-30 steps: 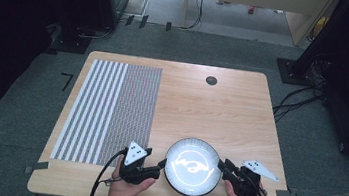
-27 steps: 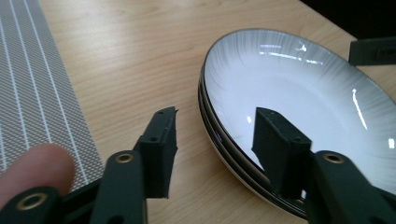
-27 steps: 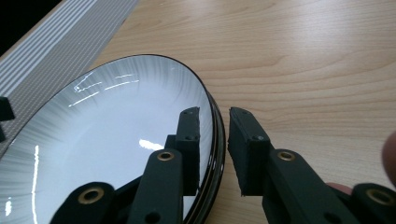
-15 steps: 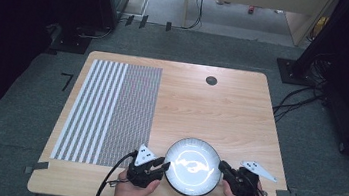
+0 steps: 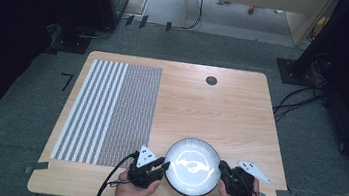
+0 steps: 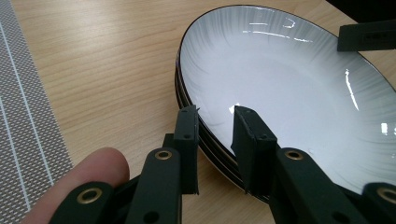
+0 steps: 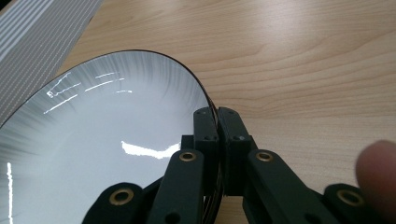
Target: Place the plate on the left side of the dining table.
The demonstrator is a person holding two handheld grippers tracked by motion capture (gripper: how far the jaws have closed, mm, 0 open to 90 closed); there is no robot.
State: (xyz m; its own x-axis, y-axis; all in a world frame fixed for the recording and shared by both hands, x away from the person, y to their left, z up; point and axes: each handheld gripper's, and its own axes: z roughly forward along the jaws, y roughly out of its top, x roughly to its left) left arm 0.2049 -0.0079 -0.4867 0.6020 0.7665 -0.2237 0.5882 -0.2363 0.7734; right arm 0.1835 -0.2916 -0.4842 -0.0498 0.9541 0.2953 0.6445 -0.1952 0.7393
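Note:
A stack of white plates with dark rims (image 5: 191, 166) rests near the table's front edge. In the left gripper view the stack (image 6: 289, 93) shows several rims. My left gripper (image 5: 165, 166) is at its left edge. Its jaws (image 6: 215, 126) have just been closing and now clamp the stacked rims, one jaw outside and one on the top plate's inner face. My right gripper (image 5: 222, 168) is at the right edge. Its jaws (image 7: 218, 122) have just been closing and pinch the thin rim of the top plate (image 7: 93, 130).
A grey striped mat (image 5: 110, 113) covers the left part of the wooden table (image 5: 221, 114). A small black round disc (image 5: 211, 80) sits near the far edge. The plates lie close to the front edge, with a hand behind each gripper.
Both grippers have closed their jaws onto the plates' rims, the left from a wide gap. The hands and the plates have stayed where they were.

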